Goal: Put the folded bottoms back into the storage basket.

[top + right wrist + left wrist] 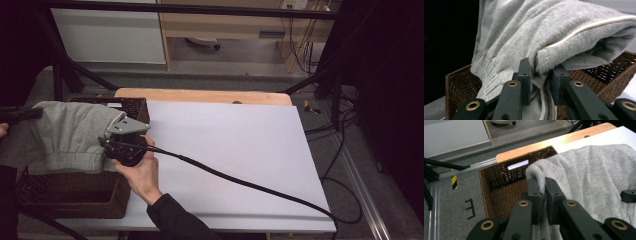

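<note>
A grey sweat garment (70,135) hangs spread between my two grippers above a brown wicker basket (75,195) at the table's left end. My left gripper (30,114) is at the far left edge, and in its own view its jaws (542,195) are shut on a fold of the grey garment (594,177). My right gripper (114,144), held in a hand, sits at the cloth's right side. Its jaws (541,80) are shut on the ribbed hem of the garment (529,32), which drapes toward the basket (459,85).
The basket (499,182) stands partly off the white table top (235,145), with a wooden edge (200,95) behind. A black cable (240,182) trails from my right gripper across the table to its right front corner. Black frame bars and floor cables surround the table.
</note>
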Demonstrator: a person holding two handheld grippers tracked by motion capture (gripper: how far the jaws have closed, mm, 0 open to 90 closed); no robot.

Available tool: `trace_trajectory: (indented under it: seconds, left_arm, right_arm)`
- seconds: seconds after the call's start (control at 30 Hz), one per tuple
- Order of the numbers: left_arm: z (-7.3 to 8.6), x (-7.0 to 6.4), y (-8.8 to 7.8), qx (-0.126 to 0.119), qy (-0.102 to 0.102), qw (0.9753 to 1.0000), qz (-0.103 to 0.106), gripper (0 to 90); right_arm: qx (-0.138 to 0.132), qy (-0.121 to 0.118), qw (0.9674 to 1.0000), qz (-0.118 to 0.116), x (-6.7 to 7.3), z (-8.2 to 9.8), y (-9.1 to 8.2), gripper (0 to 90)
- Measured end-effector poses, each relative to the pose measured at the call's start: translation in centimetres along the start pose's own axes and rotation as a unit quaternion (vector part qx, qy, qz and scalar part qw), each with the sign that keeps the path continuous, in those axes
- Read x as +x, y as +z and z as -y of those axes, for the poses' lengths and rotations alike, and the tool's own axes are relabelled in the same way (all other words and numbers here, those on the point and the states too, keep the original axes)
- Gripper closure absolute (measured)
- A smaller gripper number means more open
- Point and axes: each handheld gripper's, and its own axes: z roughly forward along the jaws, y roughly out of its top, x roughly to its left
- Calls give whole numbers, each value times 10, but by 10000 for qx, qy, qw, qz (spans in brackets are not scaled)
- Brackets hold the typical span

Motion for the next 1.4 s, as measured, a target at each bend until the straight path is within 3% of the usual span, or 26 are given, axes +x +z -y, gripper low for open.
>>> trace_trajectory:
  seconds: [0.57,1.4]
  left_arm:
    - [10,14,5,36,-92,9998,-147,835]
    - [43,21,30,372,-247,9990,-49,834]
  right_arm:
    - [34,58,9999,-91,0,7,21,735]
    - [404,80,9991,-58,2,39,41,732]
